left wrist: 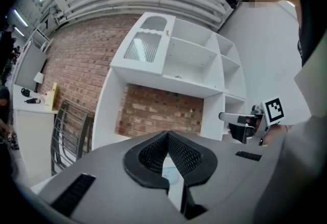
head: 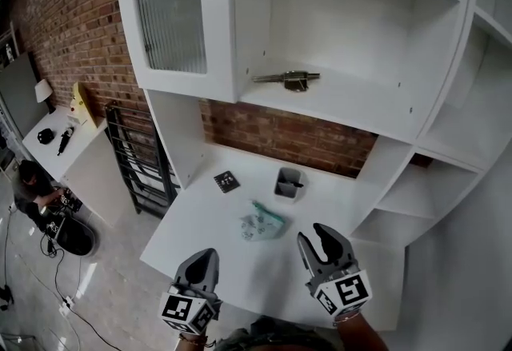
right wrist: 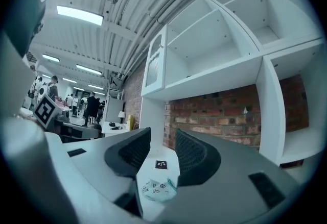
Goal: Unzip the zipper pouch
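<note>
The zipper pouch, pale with a small print and a teal edge, lies flat on the white desk top near its middle. It also shows low between the jaws in the right gripper view. Both grippers hover over the desk's near edge, short of the pouch. My left gripper is shut with nothing in it, its tips meeting. To the right, my right gripper stands open with a narrow gap and nothing between its fingers. Neither gripper touches the pouch.
A small black card and a grey cup sit on the desk behind the pouch. A metal tool lies on the shelf above. Shelf uprights and a brick wall close the back. A person crouches on the floor at far left.
</note>
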The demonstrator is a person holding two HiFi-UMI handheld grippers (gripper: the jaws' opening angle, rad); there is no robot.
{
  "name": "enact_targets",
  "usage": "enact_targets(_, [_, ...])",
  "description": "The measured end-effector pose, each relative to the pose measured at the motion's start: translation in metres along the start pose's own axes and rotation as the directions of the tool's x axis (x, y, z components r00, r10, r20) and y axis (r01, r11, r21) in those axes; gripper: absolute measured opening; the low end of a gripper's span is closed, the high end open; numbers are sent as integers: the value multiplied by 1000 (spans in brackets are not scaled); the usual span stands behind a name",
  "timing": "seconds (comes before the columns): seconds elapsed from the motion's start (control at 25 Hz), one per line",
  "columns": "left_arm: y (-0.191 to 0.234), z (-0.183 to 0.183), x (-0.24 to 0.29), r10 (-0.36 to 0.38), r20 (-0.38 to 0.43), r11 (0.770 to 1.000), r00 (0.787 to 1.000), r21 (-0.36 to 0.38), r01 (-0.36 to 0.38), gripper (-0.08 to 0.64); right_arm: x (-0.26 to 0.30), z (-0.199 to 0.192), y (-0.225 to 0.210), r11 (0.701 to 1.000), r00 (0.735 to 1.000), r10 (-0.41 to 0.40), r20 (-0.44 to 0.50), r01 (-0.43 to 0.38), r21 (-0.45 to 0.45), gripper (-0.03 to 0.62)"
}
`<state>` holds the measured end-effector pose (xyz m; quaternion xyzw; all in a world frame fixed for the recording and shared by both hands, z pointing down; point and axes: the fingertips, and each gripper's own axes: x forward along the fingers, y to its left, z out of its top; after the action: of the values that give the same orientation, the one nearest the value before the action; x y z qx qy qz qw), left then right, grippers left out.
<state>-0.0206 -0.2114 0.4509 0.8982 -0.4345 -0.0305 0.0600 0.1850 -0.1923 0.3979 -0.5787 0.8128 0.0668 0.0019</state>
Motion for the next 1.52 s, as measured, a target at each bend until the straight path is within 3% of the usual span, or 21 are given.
enact_targets(0.16, [-7,5,0,7,1,998,1000,54,-7,2,-11,3,4,1000,999,-30,11,30,8,107])
enact_targets(0.4, [-15,10,0,7,8,997,1000,77,-8,2,-13,0,2,998,999,-54,6,53,25,56])
enact_targets(0.84, [-7,15,-9,53,8,988,999,146,-54,2,-12,-6,17,997,999,-37,1,37,63,4])
enact_targets(1.12, [-7,18,-9,53,6,981,999,186,-53,2,-12,-10,20,996,999,-44,-17,45,73,0])
enact_targets(1.52, [-5,16,-7,53,-5,981,999,185,-52,2,-10,-20,18,997,998,-35,-53,39,65,0])
